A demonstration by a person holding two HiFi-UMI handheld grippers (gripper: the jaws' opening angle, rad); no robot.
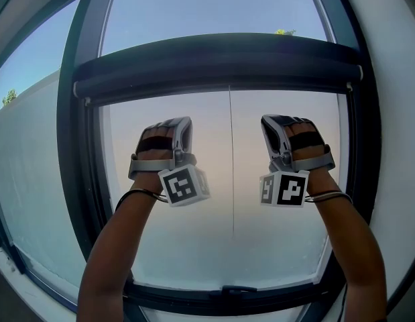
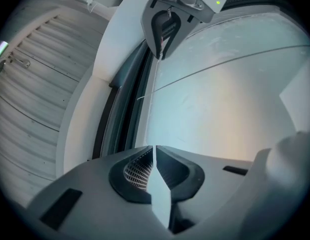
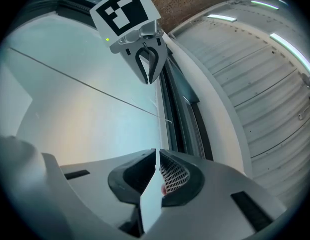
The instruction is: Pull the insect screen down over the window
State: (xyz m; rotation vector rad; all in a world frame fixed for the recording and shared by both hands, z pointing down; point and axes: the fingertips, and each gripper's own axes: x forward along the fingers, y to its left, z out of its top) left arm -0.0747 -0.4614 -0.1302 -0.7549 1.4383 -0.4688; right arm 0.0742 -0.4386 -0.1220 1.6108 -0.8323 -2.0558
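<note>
A: Grey jaws were pinched together on both the left gripper [image 1: 182, 123] and the right gripper [image 1: 271, 121], with nothing between them in either gripper view. Neither touched anything.

B: Where was the screen?

A: Up high. The dark screen bar [image 1: 220, 66] ran across the window [image 1: 76, 146] near the top, from one upright to the other. Couldn't tell if any mesh was out below it; the glass under it just looked hazy. A thin cord [image 1: 230, 159] hung straight down from the bar's middle, between the two grippers.

B: Which step, then?

A: I'd call it the reach. Both arms were up in front of the glass with the gripper tips pointing upward, below the bar's lower edge, one on each side of the cord. No pull begun, by my read.

B: Next move?

A: Jaws had to open first; closed like that they couldn't take hold. Then either clamp the bar's bottom lip with both grippers, evenly spaced, or pinch the cord with one. The cord was thin, so that wanted a centred pinch. After that, a straight, level pull down so the bar wouldn't skew between the uprights.
</note>
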